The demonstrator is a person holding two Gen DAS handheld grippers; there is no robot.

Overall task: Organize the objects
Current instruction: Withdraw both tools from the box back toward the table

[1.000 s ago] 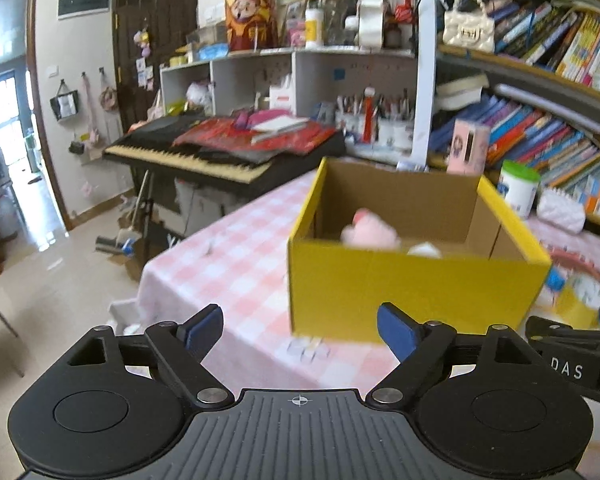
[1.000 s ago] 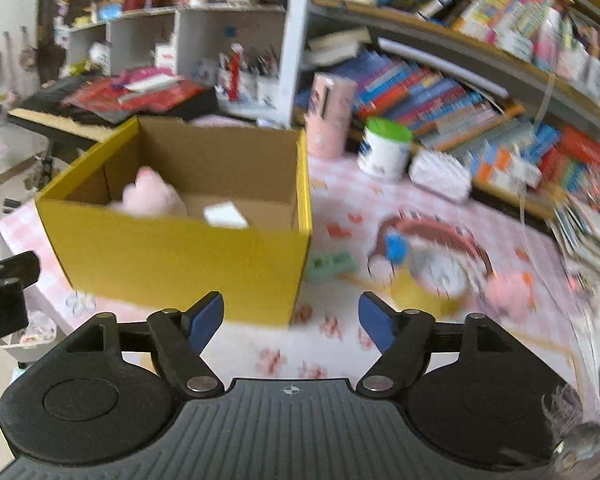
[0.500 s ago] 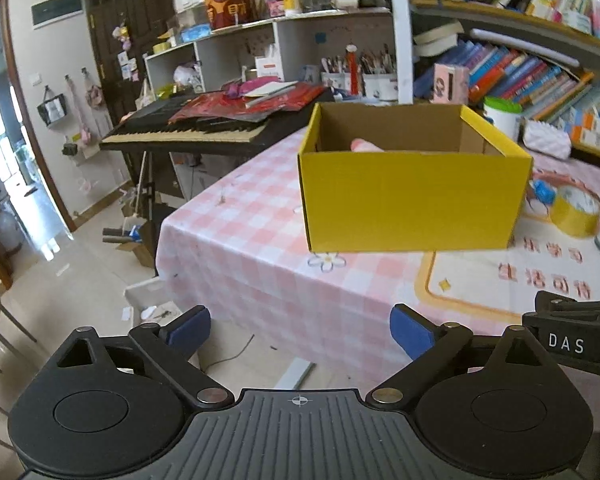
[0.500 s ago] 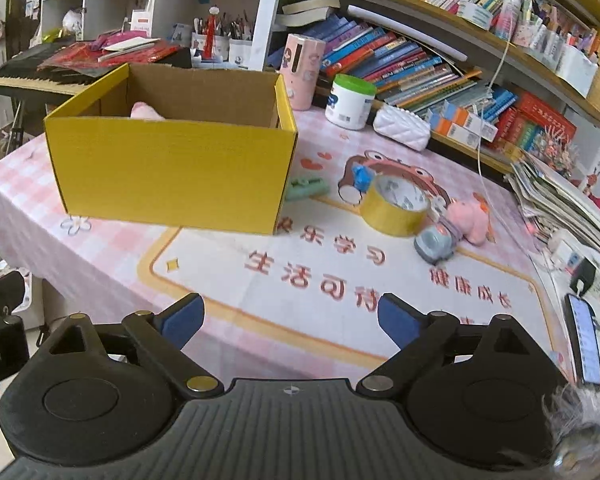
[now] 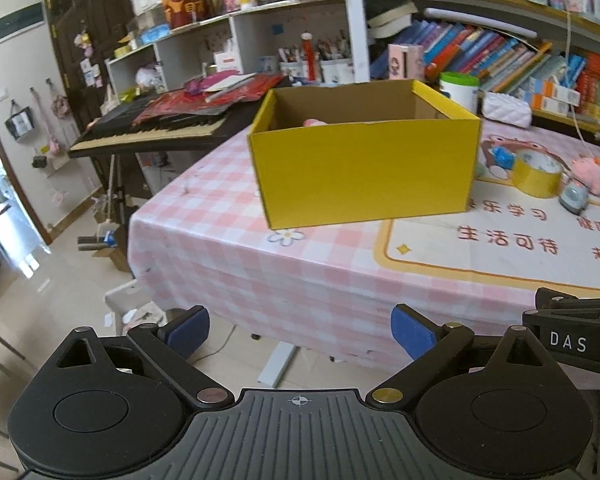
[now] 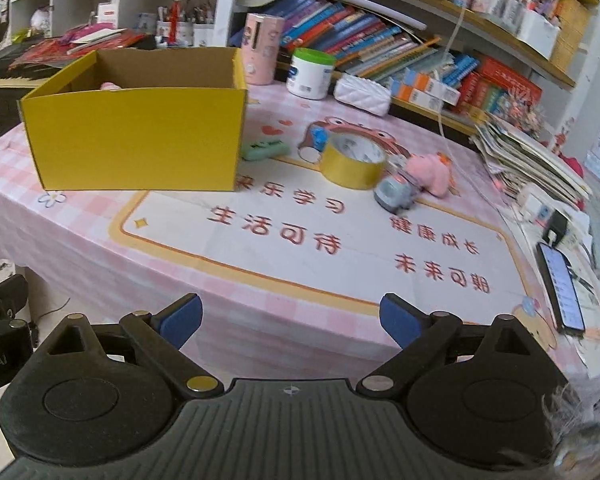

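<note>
My left gripper hangs off the near edge of the table, its blue pads spread wide with nothing between them. My right gripper is over the near edge too, and its jaws are opening, with only tablecloth showing in the gap.

The yellow box stands on the pink checked cloth well ahead of both grippers, up and slightly right of my left jaws, up and to the left of my right ones. A pink soft thing peeks over its rim from inside.

The loose things lie to the right of the box, on the printed mat. A green clip-like item sits just beside the box's right wall. The roll of yellow tape is a little further right, with a small blue piece behind it. A grey toy car touches a pink plush past the tape. All of these are well apart from my pads. A phone lies near the table's right edge.
</note>
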